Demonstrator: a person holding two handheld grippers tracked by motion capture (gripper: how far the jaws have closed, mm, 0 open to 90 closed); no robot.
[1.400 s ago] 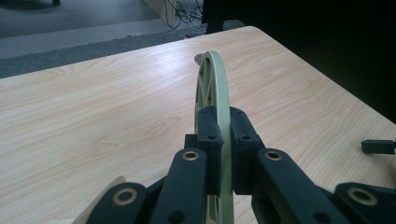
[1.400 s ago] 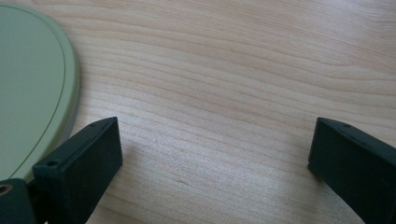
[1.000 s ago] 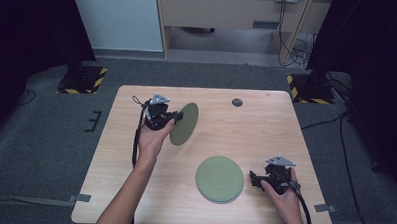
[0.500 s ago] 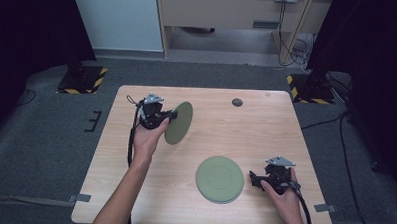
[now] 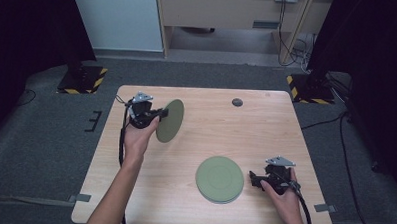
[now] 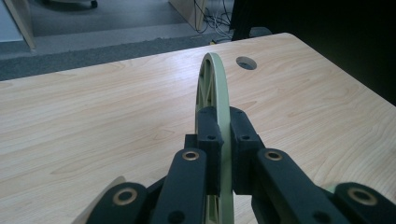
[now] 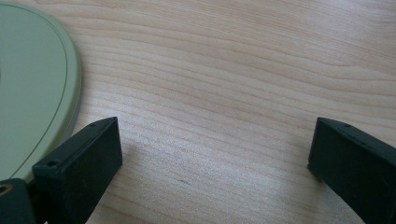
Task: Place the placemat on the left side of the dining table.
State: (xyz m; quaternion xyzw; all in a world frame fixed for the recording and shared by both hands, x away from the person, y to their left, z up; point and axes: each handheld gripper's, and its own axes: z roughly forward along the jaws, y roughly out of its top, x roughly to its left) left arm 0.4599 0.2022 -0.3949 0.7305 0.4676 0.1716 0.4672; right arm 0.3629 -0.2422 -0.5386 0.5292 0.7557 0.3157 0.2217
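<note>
Nearest us, our right hand-held gripper (image 5: 258, 179) rests low on the bench (image 5: 286, 130) at its near right, jaws spread wide with bare wood between them. Just to its left, a green plate (image 5: 219, 179) lies flat on the bench, its rim (image 7: 70, 84) close beside one jaw in the right gripper view, though we cannot tell whether they touch. Farther off, toward the far left of the bench, our left hand-held gripper (image 5: 159, 113) pinches the rim of a second green plate (image 5: 169, 120), holding it on edge above the wood; its pads (image 6: 210, 135) press on both faces. Beyond it, a round dark hole (image 5: 237, 102) sits near the far edge.
</note>
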